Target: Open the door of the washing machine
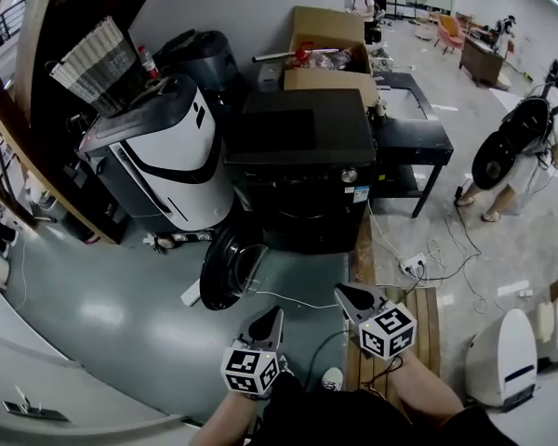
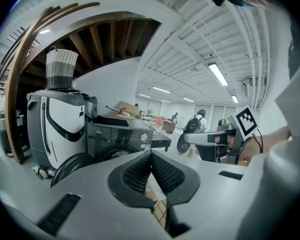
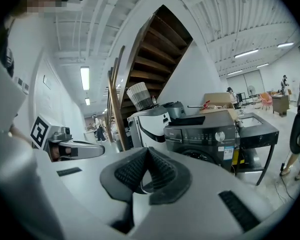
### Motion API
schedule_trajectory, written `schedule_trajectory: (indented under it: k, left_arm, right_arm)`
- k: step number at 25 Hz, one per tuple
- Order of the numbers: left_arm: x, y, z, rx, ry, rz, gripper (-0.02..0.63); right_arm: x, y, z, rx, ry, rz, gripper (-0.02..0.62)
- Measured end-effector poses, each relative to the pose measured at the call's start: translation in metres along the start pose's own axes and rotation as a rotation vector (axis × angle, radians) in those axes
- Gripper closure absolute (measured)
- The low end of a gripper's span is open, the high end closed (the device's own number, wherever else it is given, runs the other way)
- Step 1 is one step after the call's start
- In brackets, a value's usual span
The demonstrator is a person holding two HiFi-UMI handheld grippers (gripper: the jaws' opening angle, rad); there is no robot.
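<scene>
**Workshop floor, washer door swung open, both grippers shut and empty**

Grey-green floor (image 1: 102,295) of a big cluttered hall carries everything. Black washing machine (image 1: 302,156) stands mid-floor, front facing the person. Its round door (image 1: 228,269) hangs wide open at the machine's left front corner, and the dark drum opening shows behind it.

Left gripper (image 1: 271,314) is low in the head view, jaws pressed together with nothing between them. Its tip is near the door's lower right edge, apart from it. From the left gripper view the door sits low and left of the jaws, the machine front just above them.

Right gripper (image 1: 346,294) also has its jaws pressed together and empty. It is held in front of the machine's right half, apart from it, above the near end of a wooden slat board (image 1: 420,314) on the floor. In the right gripper view the machine front lies up and right of the jaws.

White appliance (image 1: 167,156) stands just beside the machine's left side, with a woven basket (image 1: 98,63) behind it. Cardboard box (image 1: 330,49) is behind the machine, black table (image 1: 411,133) touching or just beside its right side, can't tell which. Power strip (image 1: 414,266) lies on the floor near the table's front leg. Person (image 1: 525,147) stands toward the floor's right edge
</scene>
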State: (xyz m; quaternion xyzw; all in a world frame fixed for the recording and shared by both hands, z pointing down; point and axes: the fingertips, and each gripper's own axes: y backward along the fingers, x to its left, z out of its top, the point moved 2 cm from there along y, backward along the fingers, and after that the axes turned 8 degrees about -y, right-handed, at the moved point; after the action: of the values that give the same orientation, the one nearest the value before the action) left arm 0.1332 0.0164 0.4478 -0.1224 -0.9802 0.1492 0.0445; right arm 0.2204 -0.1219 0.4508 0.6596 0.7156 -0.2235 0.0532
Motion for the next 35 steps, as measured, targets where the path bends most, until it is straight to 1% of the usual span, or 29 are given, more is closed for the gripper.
schedule_trajectory:
  k: [7, 11, 21, 35]
  left_arm:
    - [-0.006, 0.003, -0.007, 0.005, 0.015, -0.004, 0.588]
    - [-0.003, 0.003, -0.006, 0.004, 0.030, 0.009, 0.588]
    - [-0.005, -0.001, -0.003, -0.007, 0.043, 0.017, 0.588]
    - [-0.010, 0.004, -0.012, -0.001, 0.053, 0.017, 0.588]
  right_arm:
    - [0.008, 0.002, -0.011, 0.024, 0.006, 0.017, 0.578]
    - [0.010, 0.000, -0.011, 0.031, 0.008, 0.026, 0.578]
    - [0.009, 0.003, -0.007, 0.022, 0.007, 0.029, 0.578]
    - [0.012, 0.005, -0.011, 0.018, 0.002, 0.032, 0.578]
